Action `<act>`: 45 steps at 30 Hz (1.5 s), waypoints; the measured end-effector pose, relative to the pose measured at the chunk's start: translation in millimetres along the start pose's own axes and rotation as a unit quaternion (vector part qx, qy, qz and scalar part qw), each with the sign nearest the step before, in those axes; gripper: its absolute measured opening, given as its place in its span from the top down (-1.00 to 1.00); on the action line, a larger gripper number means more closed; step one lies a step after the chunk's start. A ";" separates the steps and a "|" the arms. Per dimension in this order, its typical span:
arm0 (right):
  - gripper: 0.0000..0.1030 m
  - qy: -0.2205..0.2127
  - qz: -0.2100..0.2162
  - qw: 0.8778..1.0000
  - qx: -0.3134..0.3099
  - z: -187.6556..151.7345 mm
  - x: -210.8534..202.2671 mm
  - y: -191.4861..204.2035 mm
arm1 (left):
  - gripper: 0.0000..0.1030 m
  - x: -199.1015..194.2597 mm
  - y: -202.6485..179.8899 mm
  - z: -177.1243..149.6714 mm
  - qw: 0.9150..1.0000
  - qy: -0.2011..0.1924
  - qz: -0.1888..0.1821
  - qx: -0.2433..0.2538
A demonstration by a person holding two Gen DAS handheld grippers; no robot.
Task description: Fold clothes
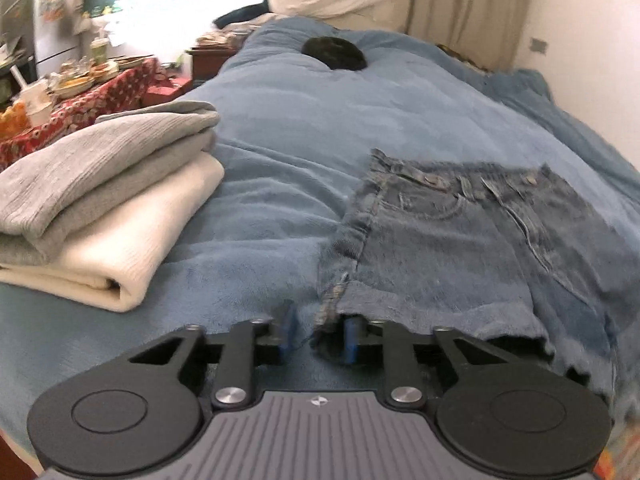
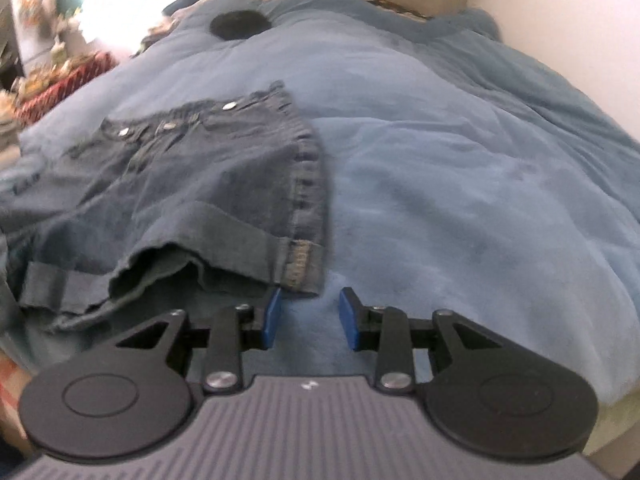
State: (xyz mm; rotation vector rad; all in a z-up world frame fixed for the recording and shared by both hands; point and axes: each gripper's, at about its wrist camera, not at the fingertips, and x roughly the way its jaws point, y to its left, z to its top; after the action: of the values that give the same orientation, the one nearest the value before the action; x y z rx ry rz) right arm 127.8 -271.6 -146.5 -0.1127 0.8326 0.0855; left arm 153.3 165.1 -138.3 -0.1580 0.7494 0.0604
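Blue denim shorts (image 1: 460, 240) lie flat on the blue blanket, waistband away from me. In the left wrist view my left gripper (image 1: 320, 334) sits low at the near left hem corner. The frayed seam end hangs between the blue pads (image 1: 290, 330), and a strip of blanket still shows beside the left pad. In the right wrist view the shorts (image 2: 192, 184) lie to the left. My right gripper (image 2: 310, 320) stands open over bare blanket just in front of the right leg's hem corner (image 2: 300, 276), with nothing between its fingers.
A folded stack of grey and cream knitwear (image 1: 100, 208) rests on the bed's left side. A round black object (image 1: 334, 53) lies far up the blanket (image 2: 460, 160). A cluttered side table with a red cloth (image 1: 80, 96) stands past the left edge; a wall runs along the right.
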 end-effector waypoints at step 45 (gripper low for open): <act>0.95 -0.122 -0.011 0.984 0.131 23.8 -14.7 -55.5 | 0.79 -29.7 -18.7 17.2 0.993 -0.098 0.039 0.059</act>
State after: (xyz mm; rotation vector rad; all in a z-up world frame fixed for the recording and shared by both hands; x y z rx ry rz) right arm 142.0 -323.9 -116.1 0.1353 0.5907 -0.0306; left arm 145.3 149.6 -103.4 -0.0091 0.5616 0.1030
